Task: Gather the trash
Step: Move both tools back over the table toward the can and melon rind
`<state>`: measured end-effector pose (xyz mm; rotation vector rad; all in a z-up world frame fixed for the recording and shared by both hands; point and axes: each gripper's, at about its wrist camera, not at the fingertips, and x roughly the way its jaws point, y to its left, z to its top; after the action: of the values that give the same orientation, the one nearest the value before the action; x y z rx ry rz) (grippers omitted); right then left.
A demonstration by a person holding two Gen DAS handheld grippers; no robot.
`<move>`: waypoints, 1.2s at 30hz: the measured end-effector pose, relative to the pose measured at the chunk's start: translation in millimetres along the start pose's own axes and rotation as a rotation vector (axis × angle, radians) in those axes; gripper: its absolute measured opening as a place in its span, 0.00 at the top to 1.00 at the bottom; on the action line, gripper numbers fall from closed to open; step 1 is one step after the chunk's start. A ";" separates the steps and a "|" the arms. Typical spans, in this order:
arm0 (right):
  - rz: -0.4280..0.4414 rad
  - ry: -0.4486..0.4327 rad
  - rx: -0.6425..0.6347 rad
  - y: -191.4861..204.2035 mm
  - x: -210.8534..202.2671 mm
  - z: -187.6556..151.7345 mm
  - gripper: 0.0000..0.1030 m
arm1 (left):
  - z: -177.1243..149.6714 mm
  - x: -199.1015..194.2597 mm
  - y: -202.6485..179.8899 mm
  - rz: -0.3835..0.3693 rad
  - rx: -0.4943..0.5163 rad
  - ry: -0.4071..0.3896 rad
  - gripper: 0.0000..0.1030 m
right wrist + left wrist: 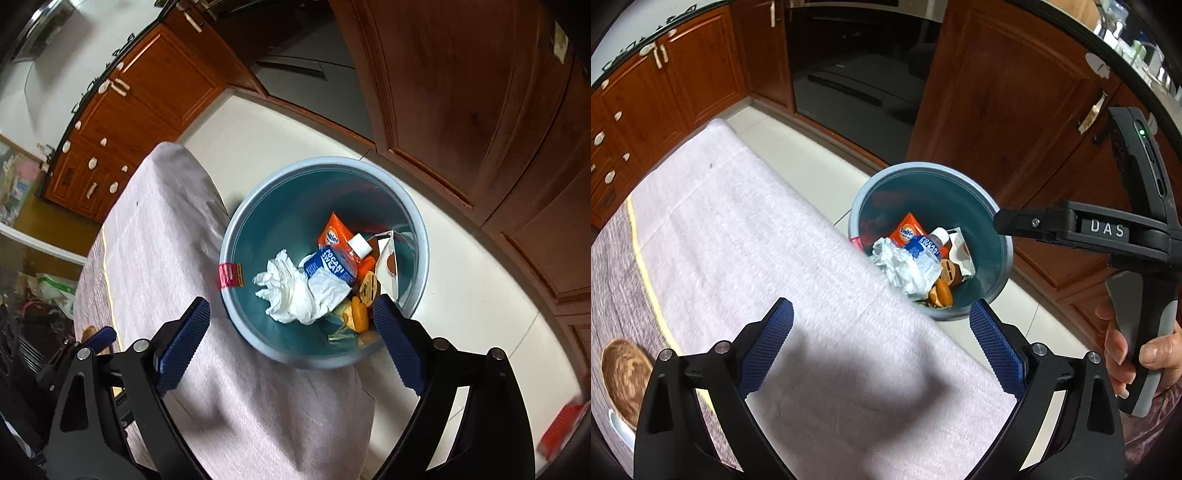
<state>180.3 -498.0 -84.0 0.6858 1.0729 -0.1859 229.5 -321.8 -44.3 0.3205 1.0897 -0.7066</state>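
Note:
A blue bin [923,168] [325,160] stands on the floor against the table's edge. In it lie a crumpled white tissue [905,266] [291,295], a blue-labelled plastic bottle [923,251] [332,267], an orange packet [908,230] [334,232], a brown and white carton [960,251] [388,254] and small orange scraps. My left gripper [881,310] hangs open over the table's edge beside the bin, with nothing between its pads. My right gripper [291,305] is open and empty above the bin's near rim.
A pinkish cloth [738,221] [166,258] covers the table. Wooden cabinets [997,92] and a dark oven door [857,74] stand behind the bin. A person's hand [1123,354] grips the right tool's handle. A brown round thing [624,376] lies at the table's left.

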 end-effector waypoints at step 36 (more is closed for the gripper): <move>0.019 0.160 -0.415 246.4 14.5 -156.6 0.15 | -227.1 -154.9 230.6 0.243 -0.231 -0.073 0.05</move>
<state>183.6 -209.3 -37.9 0.3398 1.2112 0.1093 182.1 33.6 -30.3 0.2220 1.0305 -0.3688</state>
